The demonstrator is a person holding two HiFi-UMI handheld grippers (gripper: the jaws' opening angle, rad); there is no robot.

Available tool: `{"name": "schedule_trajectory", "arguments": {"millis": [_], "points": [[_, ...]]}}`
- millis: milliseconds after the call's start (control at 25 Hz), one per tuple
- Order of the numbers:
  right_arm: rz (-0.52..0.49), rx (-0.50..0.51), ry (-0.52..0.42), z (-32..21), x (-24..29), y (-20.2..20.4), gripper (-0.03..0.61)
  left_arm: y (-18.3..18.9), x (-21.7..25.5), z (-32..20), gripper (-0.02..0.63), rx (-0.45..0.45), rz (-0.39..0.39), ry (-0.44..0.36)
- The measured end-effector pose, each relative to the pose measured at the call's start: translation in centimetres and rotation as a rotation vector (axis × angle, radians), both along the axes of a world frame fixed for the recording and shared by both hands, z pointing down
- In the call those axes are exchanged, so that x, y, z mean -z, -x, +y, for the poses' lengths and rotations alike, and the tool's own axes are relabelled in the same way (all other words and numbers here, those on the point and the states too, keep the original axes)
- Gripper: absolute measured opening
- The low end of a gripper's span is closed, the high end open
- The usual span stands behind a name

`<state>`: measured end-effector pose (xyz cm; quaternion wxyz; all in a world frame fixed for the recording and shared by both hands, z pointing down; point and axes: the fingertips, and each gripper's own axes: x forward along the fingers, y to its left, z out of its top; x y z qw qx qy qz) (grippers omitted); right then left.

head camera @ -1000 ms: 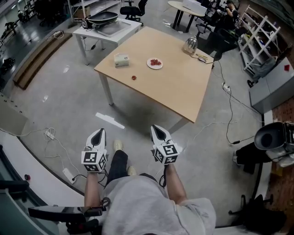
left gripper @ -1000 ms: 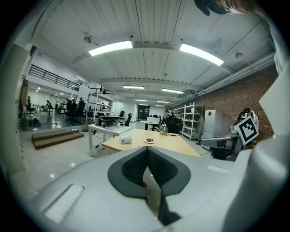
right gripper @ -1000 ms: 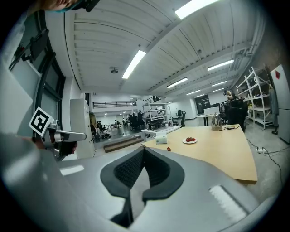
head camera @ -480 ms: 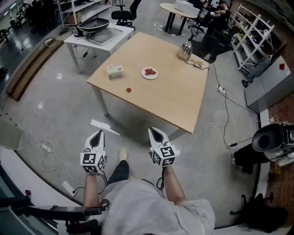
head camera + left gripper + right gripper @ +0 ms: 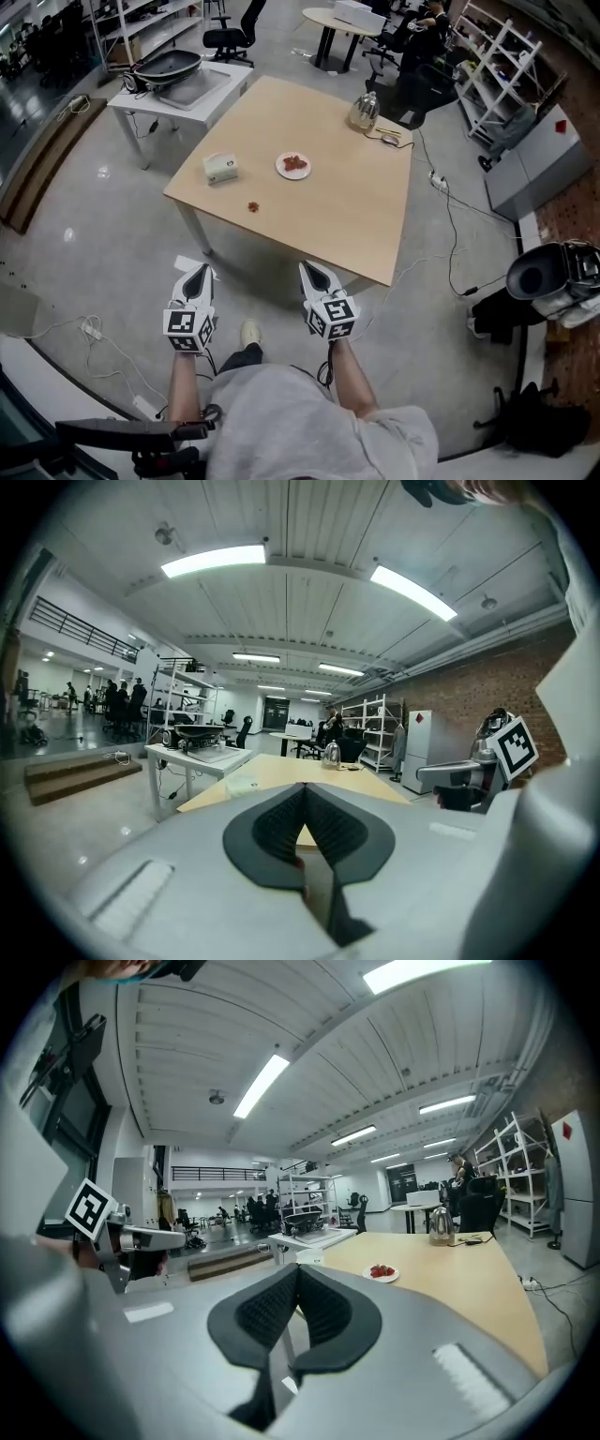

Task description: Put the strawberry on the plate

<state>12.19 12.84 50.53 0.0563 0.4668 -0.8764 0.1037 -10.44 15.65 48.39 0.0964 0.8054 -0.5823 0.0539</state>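
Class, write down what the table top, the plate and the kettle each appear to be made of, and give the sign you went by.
Table top: probably wood or wood-look laminate, matt; even pale tan, no glare.
Plate: plain white, perhaps ceramic or plastic; too small to tell.
Kettle: likely polished metal; silvery with bright reflections.

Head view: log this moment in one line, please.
stage: short of table | left gripper: shut, empty | right gripper: shut, empty | strawberry: on table, off plate | plate: holds red fruit
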Motion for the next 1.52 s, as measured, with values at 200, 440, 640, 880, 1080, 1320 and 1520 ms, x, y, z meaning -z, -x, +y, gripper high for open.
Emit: {"name": "schedule_trajectory", "arguments": {"millis": [200,440,640,880,1080,1320,1520], "points": [[0.008,-0.025,0.008,-2.5,0.1,0.4,0.006,0.4,-0.1,-3.3,0.020,-0.032,0.005,0.003],[0.026,-0.039,0.013,-5.2,0.1,1.1,0.006,0.7,-0.3,-6.2,0.020,-0.060,-0.005,0.008],[0.048,-0.047,0.031,-8.2,-0.9,3.6,0.006,3.1,-1.3,-9.3,0.020,-0.066,-0.002,0.012],[0.068,-0.037,0.048,-10.1,-1.6,4.9,0.006,4.4,-2.2,-10.8,0.020,-0.056,0.012,0.030],[0.071,-0.030,0.050,-11.9,-2.2,5.4,0.006,4.8,-3.0,-11.9,0.020,-0.045,0.012,0.048],[0.062,-0.004,0.078,-14.4,-4.1,5.6,0.006,4.9,-3.6,-13.0,0.020,-0.011,-0.013,0.061],[0.088,0.055,0.114,-17.2,-6.0,6.4,0.006,5.5,-5.1,-14.9,0.020,0.042,-0.004,0.101]]}}
